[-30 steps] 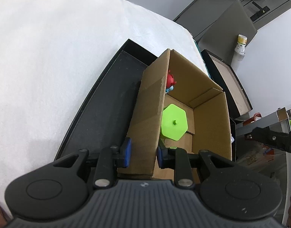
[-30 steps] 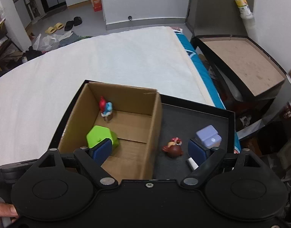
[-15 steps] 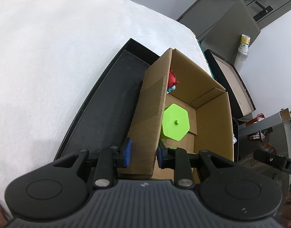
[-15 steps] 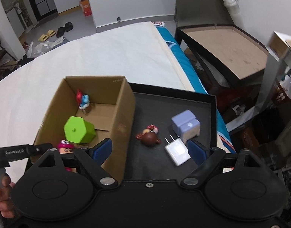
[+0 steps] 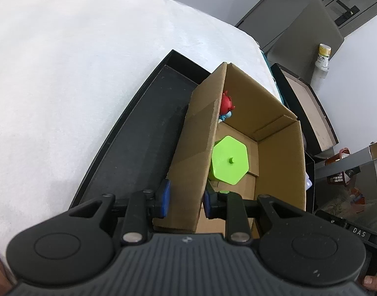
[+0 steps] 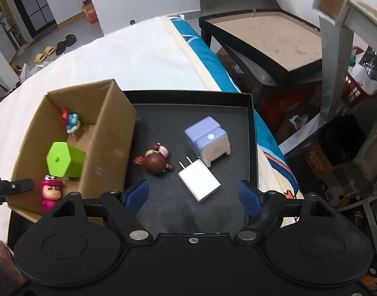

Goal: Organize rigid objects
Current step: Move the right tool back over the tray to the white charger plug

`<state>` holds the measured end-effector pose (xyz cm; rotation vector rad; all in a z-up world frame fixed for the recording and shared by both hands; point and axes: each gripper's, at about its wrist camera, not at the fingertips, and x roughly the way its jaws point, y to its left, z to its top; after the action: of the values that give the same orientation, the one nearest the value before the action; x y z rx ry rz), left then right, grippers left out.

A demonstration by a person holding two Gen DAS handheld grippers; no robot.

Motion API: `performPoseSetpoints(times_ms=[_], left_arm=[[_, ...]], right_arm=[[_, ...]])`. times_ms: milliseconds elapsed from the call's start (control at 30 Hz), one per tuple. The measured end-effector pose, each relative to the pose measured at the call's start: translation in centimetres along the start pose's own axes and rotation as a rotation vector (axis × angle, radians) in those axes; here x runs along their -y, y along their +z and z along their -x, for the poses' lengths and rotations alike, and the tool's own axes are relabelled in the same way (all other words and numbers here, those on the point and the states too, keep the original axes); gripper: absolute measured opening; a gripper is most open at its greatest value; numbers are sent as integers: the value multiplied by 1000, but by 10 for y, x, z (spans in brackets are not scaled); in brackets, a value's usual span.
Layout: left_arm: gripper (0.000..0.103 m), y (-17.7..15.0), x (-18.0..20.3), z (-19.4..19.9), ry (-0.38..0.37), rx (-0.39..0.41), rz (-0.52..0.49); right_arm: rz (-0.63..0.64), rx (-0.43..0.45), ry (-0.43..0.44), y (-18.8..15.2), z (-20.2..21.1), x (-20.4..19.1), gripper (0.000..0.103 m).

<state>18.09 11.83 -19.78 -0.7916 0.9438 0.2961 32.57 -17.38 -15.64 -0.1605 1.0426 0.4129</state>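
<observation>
My left gripper [image 5: 186, 201] is shut on the near wall of the cardboard box [image 5: 196, 153], one pad outside, one inside. In the box [image 6: 109, 133] lie a green hexagonal block [image 6: 64, 159], a red-and-blue figure [image 6: 70, 122] and a pink figure [image 6: 50, 192]. On the black tray [image 6: 250, 133] rest a brown bear figure [image 6: 156, 161], a white plug adapter [image 6: 199, 181] and a lilac-and-white block [image 6: 208, 141]. My right gripper [image 6: 194, 196] hovers over the tray with its jaws closing; the adapter lies just beyond the blue pads, untouched.
The tray sits on a white mattress [image 6: 139, 56] with a blue-patterned side. A black-framed side table [image 6: 274, 39] stands to the right, with a grey frame and cluttered floor beside it. A bottle [image 5: 322, 56] stands on the far table.
My right gripper has swung right and lower, from over the box to over the tray's loose things, and its pads have come closer together. The left gripper keeps its hold on the box wall.
</observation>
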Motion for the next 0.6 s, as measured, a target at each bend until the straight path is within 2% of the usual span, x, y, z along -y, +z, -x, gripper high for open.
performPoseSetpoints(times_ms=[233,367,600], left_arm=[[26,-3,4,-2,26,16,9],[26,-2,3,-4,32,17,23],[26,-3,6,-5,43,23,20]], right_arm=[[-18,-2,22,-5,-14,17,75],[-14,-2,31,-5,-21,23,69],[-2,-24,36,-4,-39,29,65]])
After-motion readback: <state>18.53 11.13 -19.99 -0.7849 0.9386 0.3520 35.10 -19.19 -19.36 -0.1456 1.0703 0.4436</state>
